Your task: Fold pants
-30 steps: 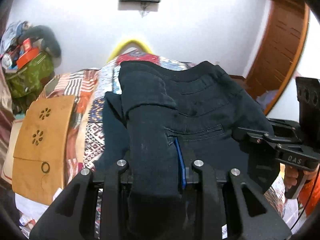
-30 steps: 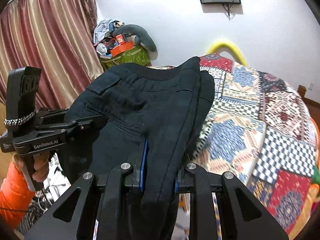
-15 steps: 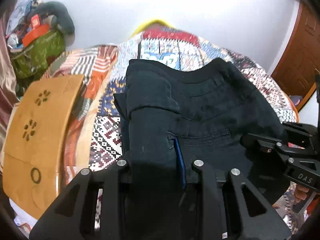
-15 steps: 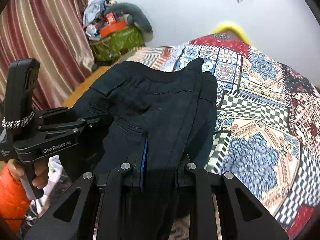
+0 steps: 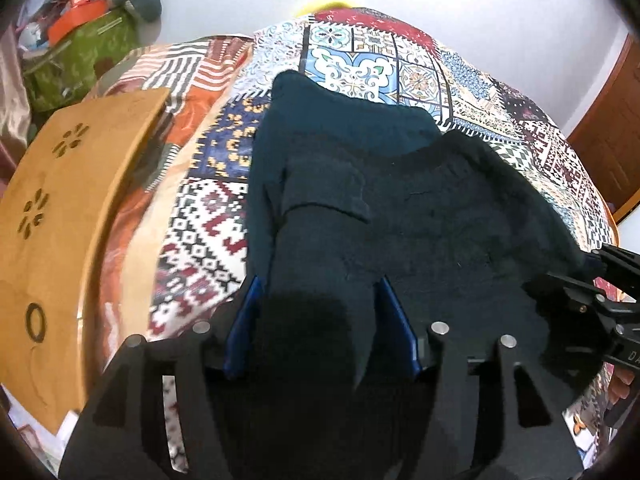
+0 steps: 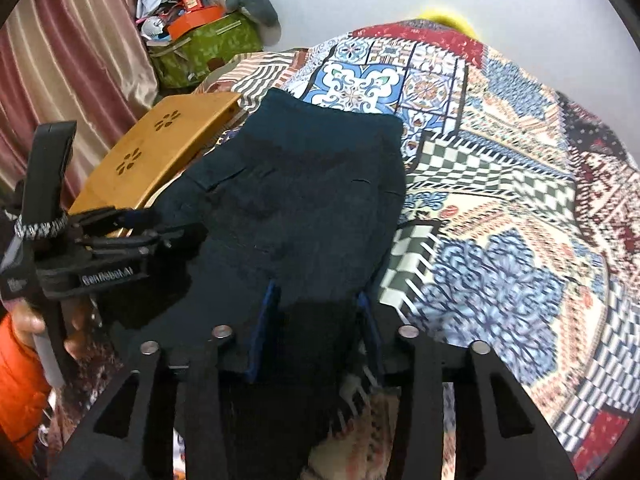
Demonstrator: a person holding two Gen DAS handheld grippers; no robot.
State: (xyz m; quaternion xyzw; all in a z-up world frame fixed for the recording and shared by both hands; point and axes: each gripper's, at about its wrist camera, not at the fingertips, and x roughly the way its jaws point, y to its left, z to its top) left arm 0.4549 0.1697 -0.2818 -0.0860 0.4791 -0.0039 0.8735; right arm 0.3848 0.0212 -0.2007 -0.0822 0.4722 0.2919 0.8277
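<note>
The dark navy pants lie folded on the patchwork bedspread, their far edge resting flat on the bed; they also show in the right wrist view. My left gripper has its blue-padded jaws spread apart with the near left corner of the cloth lying between them. My right gripper also stands with its jaws apart, the near right corner of the pants between them. Each gripper shows in the other's view: the left gripper at the left, the right gripper at the right.
A patchwork bedspread covers the bed. A wooden lap tray lies at the bed's left edge. A green bag with clutter and a red curtain stand at the far left. A wooden door is at the right.
Both grippers have lowered the pants forward onto the bedspread. Their jaws, shut on the cloth before, now stand apart. The view tilted down toward the bed.
</note>
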